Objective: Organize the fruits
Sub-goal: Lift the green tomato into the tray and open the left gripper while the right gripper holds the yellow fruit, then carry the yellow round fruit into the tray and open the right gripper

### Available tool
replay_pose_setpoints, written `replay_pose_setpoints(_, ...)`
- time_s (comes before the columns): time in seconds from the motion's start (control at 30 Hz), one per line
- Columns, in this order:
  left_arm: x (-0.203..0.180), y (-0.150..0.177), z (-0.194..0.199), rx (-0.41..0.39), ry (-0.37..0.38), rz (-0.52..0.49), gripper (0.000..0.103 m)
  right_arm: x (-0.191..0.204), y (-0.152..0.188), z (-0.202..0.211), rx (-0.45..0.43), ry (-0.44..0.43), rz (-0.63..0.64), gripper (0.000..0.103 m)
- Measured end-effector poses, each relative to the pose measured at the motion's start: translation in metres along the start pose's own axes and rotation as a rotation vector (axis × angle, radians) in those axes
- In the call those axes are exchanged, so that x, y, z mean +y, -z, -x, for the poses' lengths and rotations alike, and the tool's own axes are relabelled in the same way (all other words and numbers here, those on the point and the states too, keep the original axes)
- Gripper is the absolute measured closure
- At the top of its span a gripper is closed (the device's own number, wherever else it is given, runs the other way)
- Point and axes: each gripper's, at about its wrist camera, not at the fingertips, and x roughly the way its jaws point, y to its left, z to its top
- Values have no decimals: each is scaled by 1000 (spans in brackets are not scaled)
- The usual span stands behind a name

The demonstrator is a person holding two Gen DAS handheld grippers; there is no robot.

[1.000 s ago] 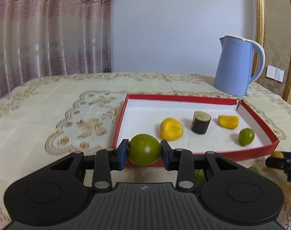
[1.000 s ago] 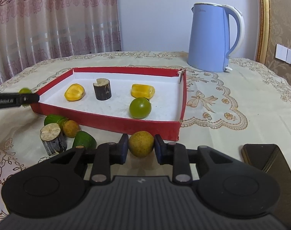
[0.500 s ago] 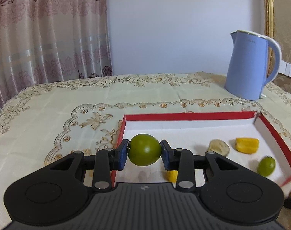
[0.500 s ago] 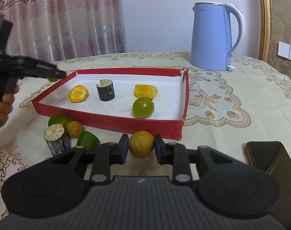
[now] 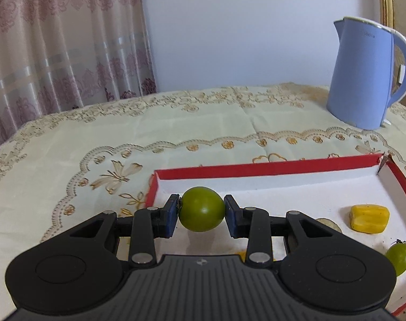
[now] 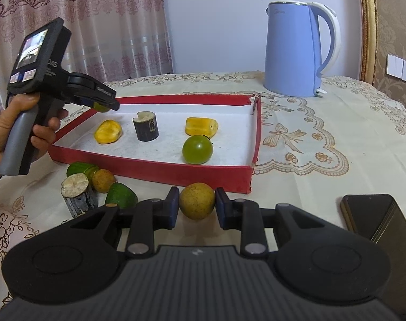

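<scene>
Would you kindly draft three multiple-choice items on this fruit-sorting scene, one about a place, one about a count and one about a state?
1. Where is the blue kettle?
A. inside the tray
B. on the tablecloth beyond the tray
C. on the phone

2. How many pieces lie on the floor of the red tray?
A. two
B. four
C. six

3. What is the right claw doing?
A. gripping a yellow-brown fruit
B. standing open and bare
C. gripping the kettle

Answers:
1 B, it stands behind the tray's far wall.
2 B, two yellow pieces, a dark stump and a green fruit lie there.
3 A, its pads press on the yellow-brown fruit.
</scene>
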Motion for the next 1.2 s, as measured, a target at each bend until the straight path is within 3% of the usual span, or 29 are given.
replay_pose_setpoints(0.1, 0, 2, 3, -4, -11, -2, 66, 0, 0, 0, -1, 1, -1, 76)
replay_pose_setpoints(0.27, 8, 3, 29, -54, -45, 11, 34, 2, 0, 0, -1, -2, -1, 76)
replay_pose_setpoints(0.37, 16, 11, 55, -81, -79, 38, 30, 4, -1, 2, -7, -7, 0, 76)
replay_pose_setpoints(0.47, 22, 31, 83, -98, -118, 83, 16, 4, -2, 3, -14, -6, -2, 76)
replay_pose_setpoints(0.63, 20, 73, 109, -121, -171, 135, 16, 9, -4, 3, -14, -11, 2, 76)
replay_pose_setpoints(0.8, 12, 101, 114, -118, -246, 113, 16, 11, -8, 6, -32, -9, 0, 76)
replay_pose_setpoints(0.97, 11, 113, 109, -110, -276, 97, 16, 10, -11, 6, -36, -6, -8, 76)
replay_pose_setpoints(1.2, 11, 117, 108, -96, -258, 102, 16, 14, -14, 5, -42, -8, -5, 76)
